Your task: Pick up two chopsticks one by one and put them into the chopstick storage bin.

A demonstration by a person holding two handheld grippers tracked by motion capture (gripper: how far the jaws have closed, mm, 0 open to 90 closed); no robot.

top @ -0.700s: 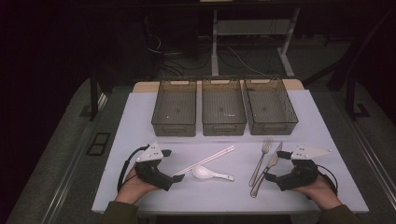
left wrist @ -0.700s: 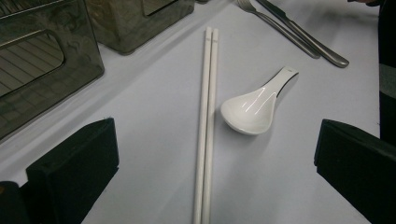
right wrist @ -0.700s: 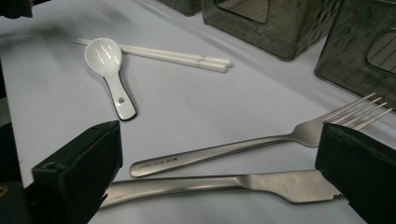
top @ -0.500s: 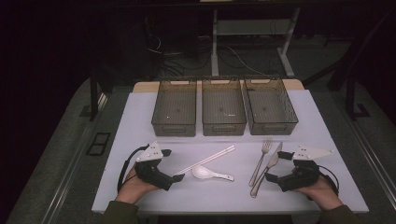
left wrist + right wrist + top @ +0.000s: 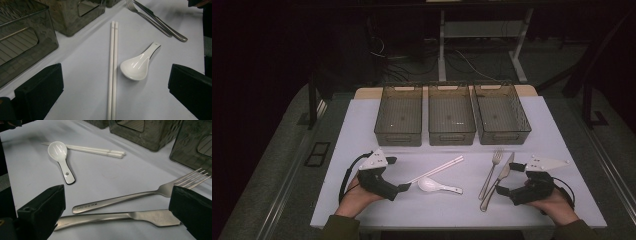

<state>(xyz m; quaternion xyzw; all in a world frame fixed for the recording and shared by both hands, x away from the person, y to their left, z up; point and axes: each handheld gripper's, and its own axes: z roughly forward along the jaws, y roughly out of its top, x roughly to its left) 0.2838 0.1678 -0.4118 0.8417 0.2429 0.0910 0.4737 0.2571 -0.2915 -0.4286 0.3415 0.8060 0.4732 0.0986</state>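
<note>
- Two grippers, both wide open, nothing held between the jaws of either.
- Left gripper (image 5: 406,188): resting low on the table near its front edge, jaws spread far apart in the left gripper view, aimed at the chopsticks (image 5: 112,72) and the spoon (image 5: 137,65).
- Chopsticks lying side by side, touching each other along their length, near ends reaching in between the left jaws without contact.
- White spoon just beside the chopsticks, bowl toward the left gripper, handle pointing away toward the fork (image 5: 147,15) and knife (image 5: 163,23).
- Right gripper (image 5: 503,190): also low on the table, jaws gaping in the right gripper view, fork (image 5: 140,195) and knife (image 5: 120,217) lying between them, untouched as far as visible.
- Fork and knife close together, nearly parallel, handles toward the front edge, fork tines toward the bins.
- Farther out: three dark see-through bins in a row across the white table (image 5: 362,130), namely left bin (image 5: 398,116), middle bin (image 5: 451,115) and right bin (image 5: 502,114), well apart from all the cutlery.
- Beyond the table: dark floor with cables (image 5: 462,57).
</note>
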